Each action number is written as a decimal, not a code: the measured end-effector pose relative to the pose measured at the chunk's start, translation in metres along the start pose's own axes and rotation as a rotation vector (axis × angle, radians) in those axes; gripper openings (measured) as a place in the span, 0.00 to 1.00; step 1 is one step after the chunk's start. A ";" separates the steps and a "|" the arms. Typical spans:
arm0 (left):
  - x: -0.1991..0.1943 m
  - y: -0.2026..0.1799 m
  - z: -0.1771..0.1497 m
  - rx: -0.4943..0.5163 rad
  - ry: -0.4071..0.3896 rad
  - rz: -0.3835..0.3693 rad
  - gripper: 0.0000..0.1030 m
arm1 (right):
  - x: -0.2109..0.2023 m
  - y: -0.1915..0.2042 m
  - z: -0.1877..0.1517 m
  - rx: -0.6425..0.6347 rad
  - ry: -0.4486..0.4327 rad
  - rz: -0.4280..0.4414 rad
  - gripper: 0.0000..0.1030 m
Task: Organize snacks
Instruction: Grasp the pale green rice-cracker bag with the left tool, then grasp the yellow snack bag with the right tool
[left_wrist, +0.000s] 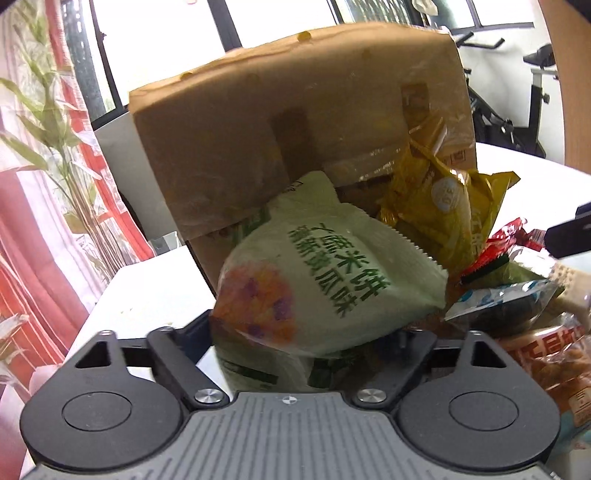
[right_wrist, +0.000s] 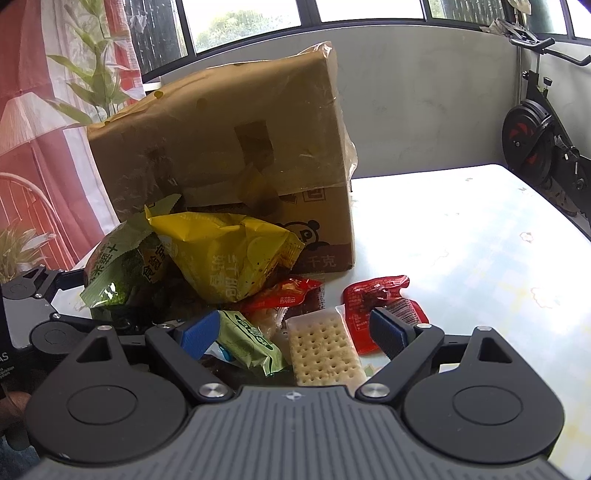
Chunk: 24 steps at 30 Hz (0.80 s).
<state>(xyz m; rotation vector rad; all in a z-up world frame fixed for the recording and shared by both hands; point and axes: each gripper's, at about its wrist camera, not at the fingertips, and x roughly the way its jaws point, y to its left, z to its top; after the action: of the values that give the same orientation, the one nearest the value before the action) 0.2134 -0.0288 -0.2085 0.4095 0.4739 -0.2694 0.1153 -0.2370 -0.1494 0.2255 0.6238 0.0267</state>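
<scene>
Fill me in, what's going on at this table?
A person is sorting snacks with two handheld grippers. The left gripper is shut on a pale green rice cracker bag, lifted toward the cardboard box. The right gripper is open above a cracker pack. A yellow chip bag tops the pile.
</scene>
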 end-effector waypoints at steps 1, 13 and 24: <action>-0.005 0.003 0.001 -0.025 0.000 -0.017 0.73 | 0.000 0.000 0.000 0.001 0.002 0.000 0.87; -0.068 0.026 -0.010 -0.239 -0.003 -0.173 0.66 | -0.003 0.006 0.001 -0.023 0.001 0.013 0.86; -0.080 0.053 -0.013 -0.411 -0.011 -0.161 0.66 | 0.000 0.026 0.011 -0.106 -0.016 0.032 0.86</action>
<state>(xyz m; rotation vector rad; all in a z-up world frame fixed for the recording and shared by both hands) 0.1580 0.0363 -0.1626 -0.0317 0.5384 -0.3208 0.1228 -0.2139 -0.1352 0.1329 0.6014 0.0890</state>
